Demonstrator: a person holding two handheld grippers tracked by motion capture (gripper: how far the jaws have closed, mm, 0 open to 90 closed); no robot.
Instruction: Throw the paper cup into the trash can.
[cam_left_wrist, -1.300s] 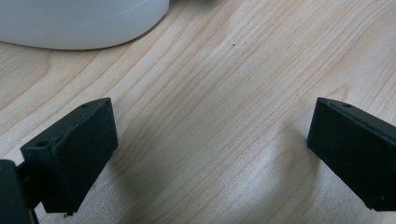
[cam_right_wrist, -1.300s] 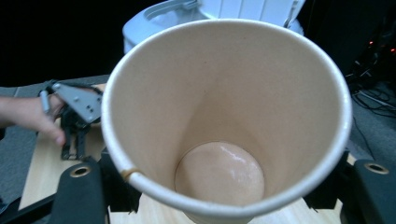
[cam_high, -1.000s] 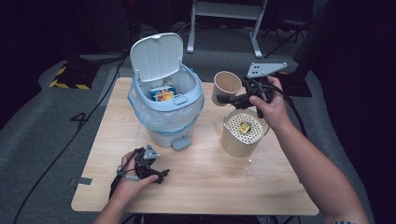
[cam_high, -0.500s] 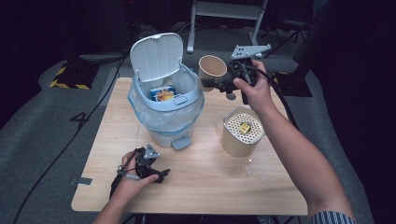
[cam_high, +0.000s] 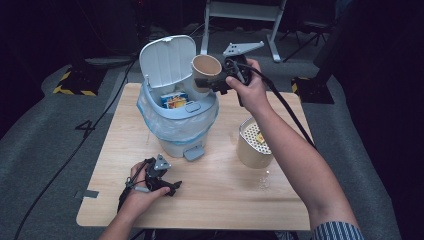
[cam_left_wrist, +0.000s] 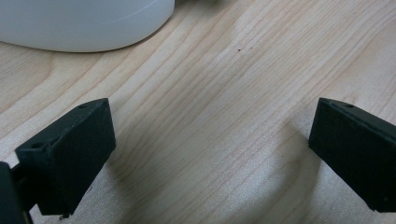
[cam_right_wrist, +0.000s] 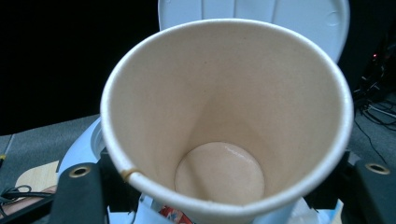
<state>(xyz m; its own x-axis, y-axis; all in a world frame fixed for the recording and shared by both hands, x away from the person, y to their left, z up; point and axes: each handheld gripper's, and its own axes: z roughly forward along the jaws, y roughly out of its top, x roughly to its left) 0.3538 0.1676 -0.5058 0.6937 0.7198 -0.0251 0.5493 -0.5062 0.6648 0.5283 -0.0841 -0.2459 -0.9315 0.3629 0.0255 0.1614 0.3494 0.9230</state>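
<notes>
Upper centre of the high view: right gripper, jaws clamped on a tan paper cup, cup tipped on its side over the open white pedal bin, raised lid just behind. Lower left: left gripper resting on the wooden table, jaws wide apart, nothing between. Right of centre: beige perforated canister standing on the table.

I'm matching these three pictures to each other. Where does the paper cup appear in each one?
High view: the paper cup is top centre, held in the right tongs above the bin.
Left gripper view: not in it.
Right gripper view: the cup takes up the middle, mouth toward the camera.
Shared landmark: the bin's raised white lid.
</notes>
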